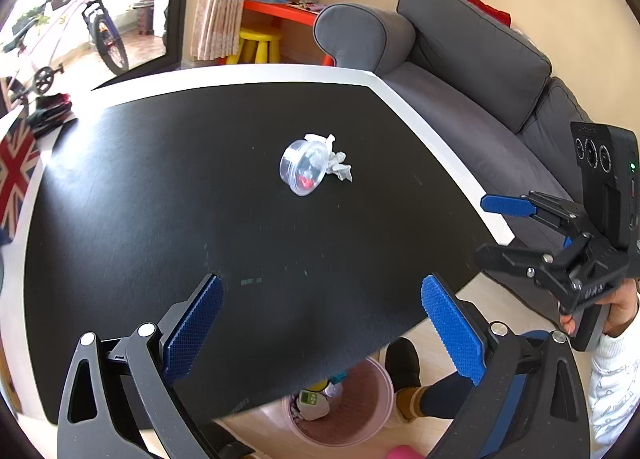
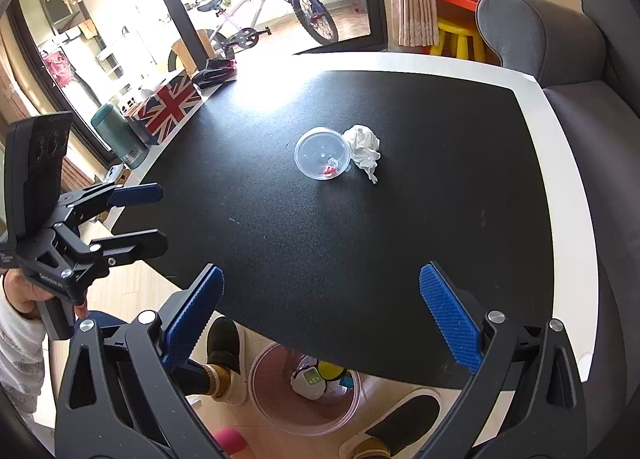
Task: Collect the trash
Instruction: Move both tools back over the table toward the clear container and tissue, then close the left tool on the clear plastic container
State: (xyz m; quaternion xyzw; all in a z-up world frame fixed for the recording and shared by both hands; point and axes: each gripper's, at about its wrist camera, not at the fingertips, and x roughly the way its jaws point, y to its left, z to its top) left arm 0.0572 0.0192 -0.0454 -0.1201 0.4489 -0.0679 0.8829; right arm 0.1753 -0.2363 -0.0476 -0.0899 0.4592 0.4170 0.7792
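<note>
A clear plastic lidded cup with a red bit inside lies on the black table mat. A crumpled white tissue rests against it. My left gripper hovers open over the mat's near edge, well short of both. My right gripper is open too, above the near edge, nothing between its blue pads. Each gripper also shows in the other's view: the right gripper at right, the left gripper at left. A pink transparent bin holding some trash stands on the floor below.
A grey sofa flanks the table's right side. A Union Jack box, a teal canister and dark gloves sit on the left. The person's slippered feet stand beside the bin. A bicycle stands beyond the glass door.
</note>
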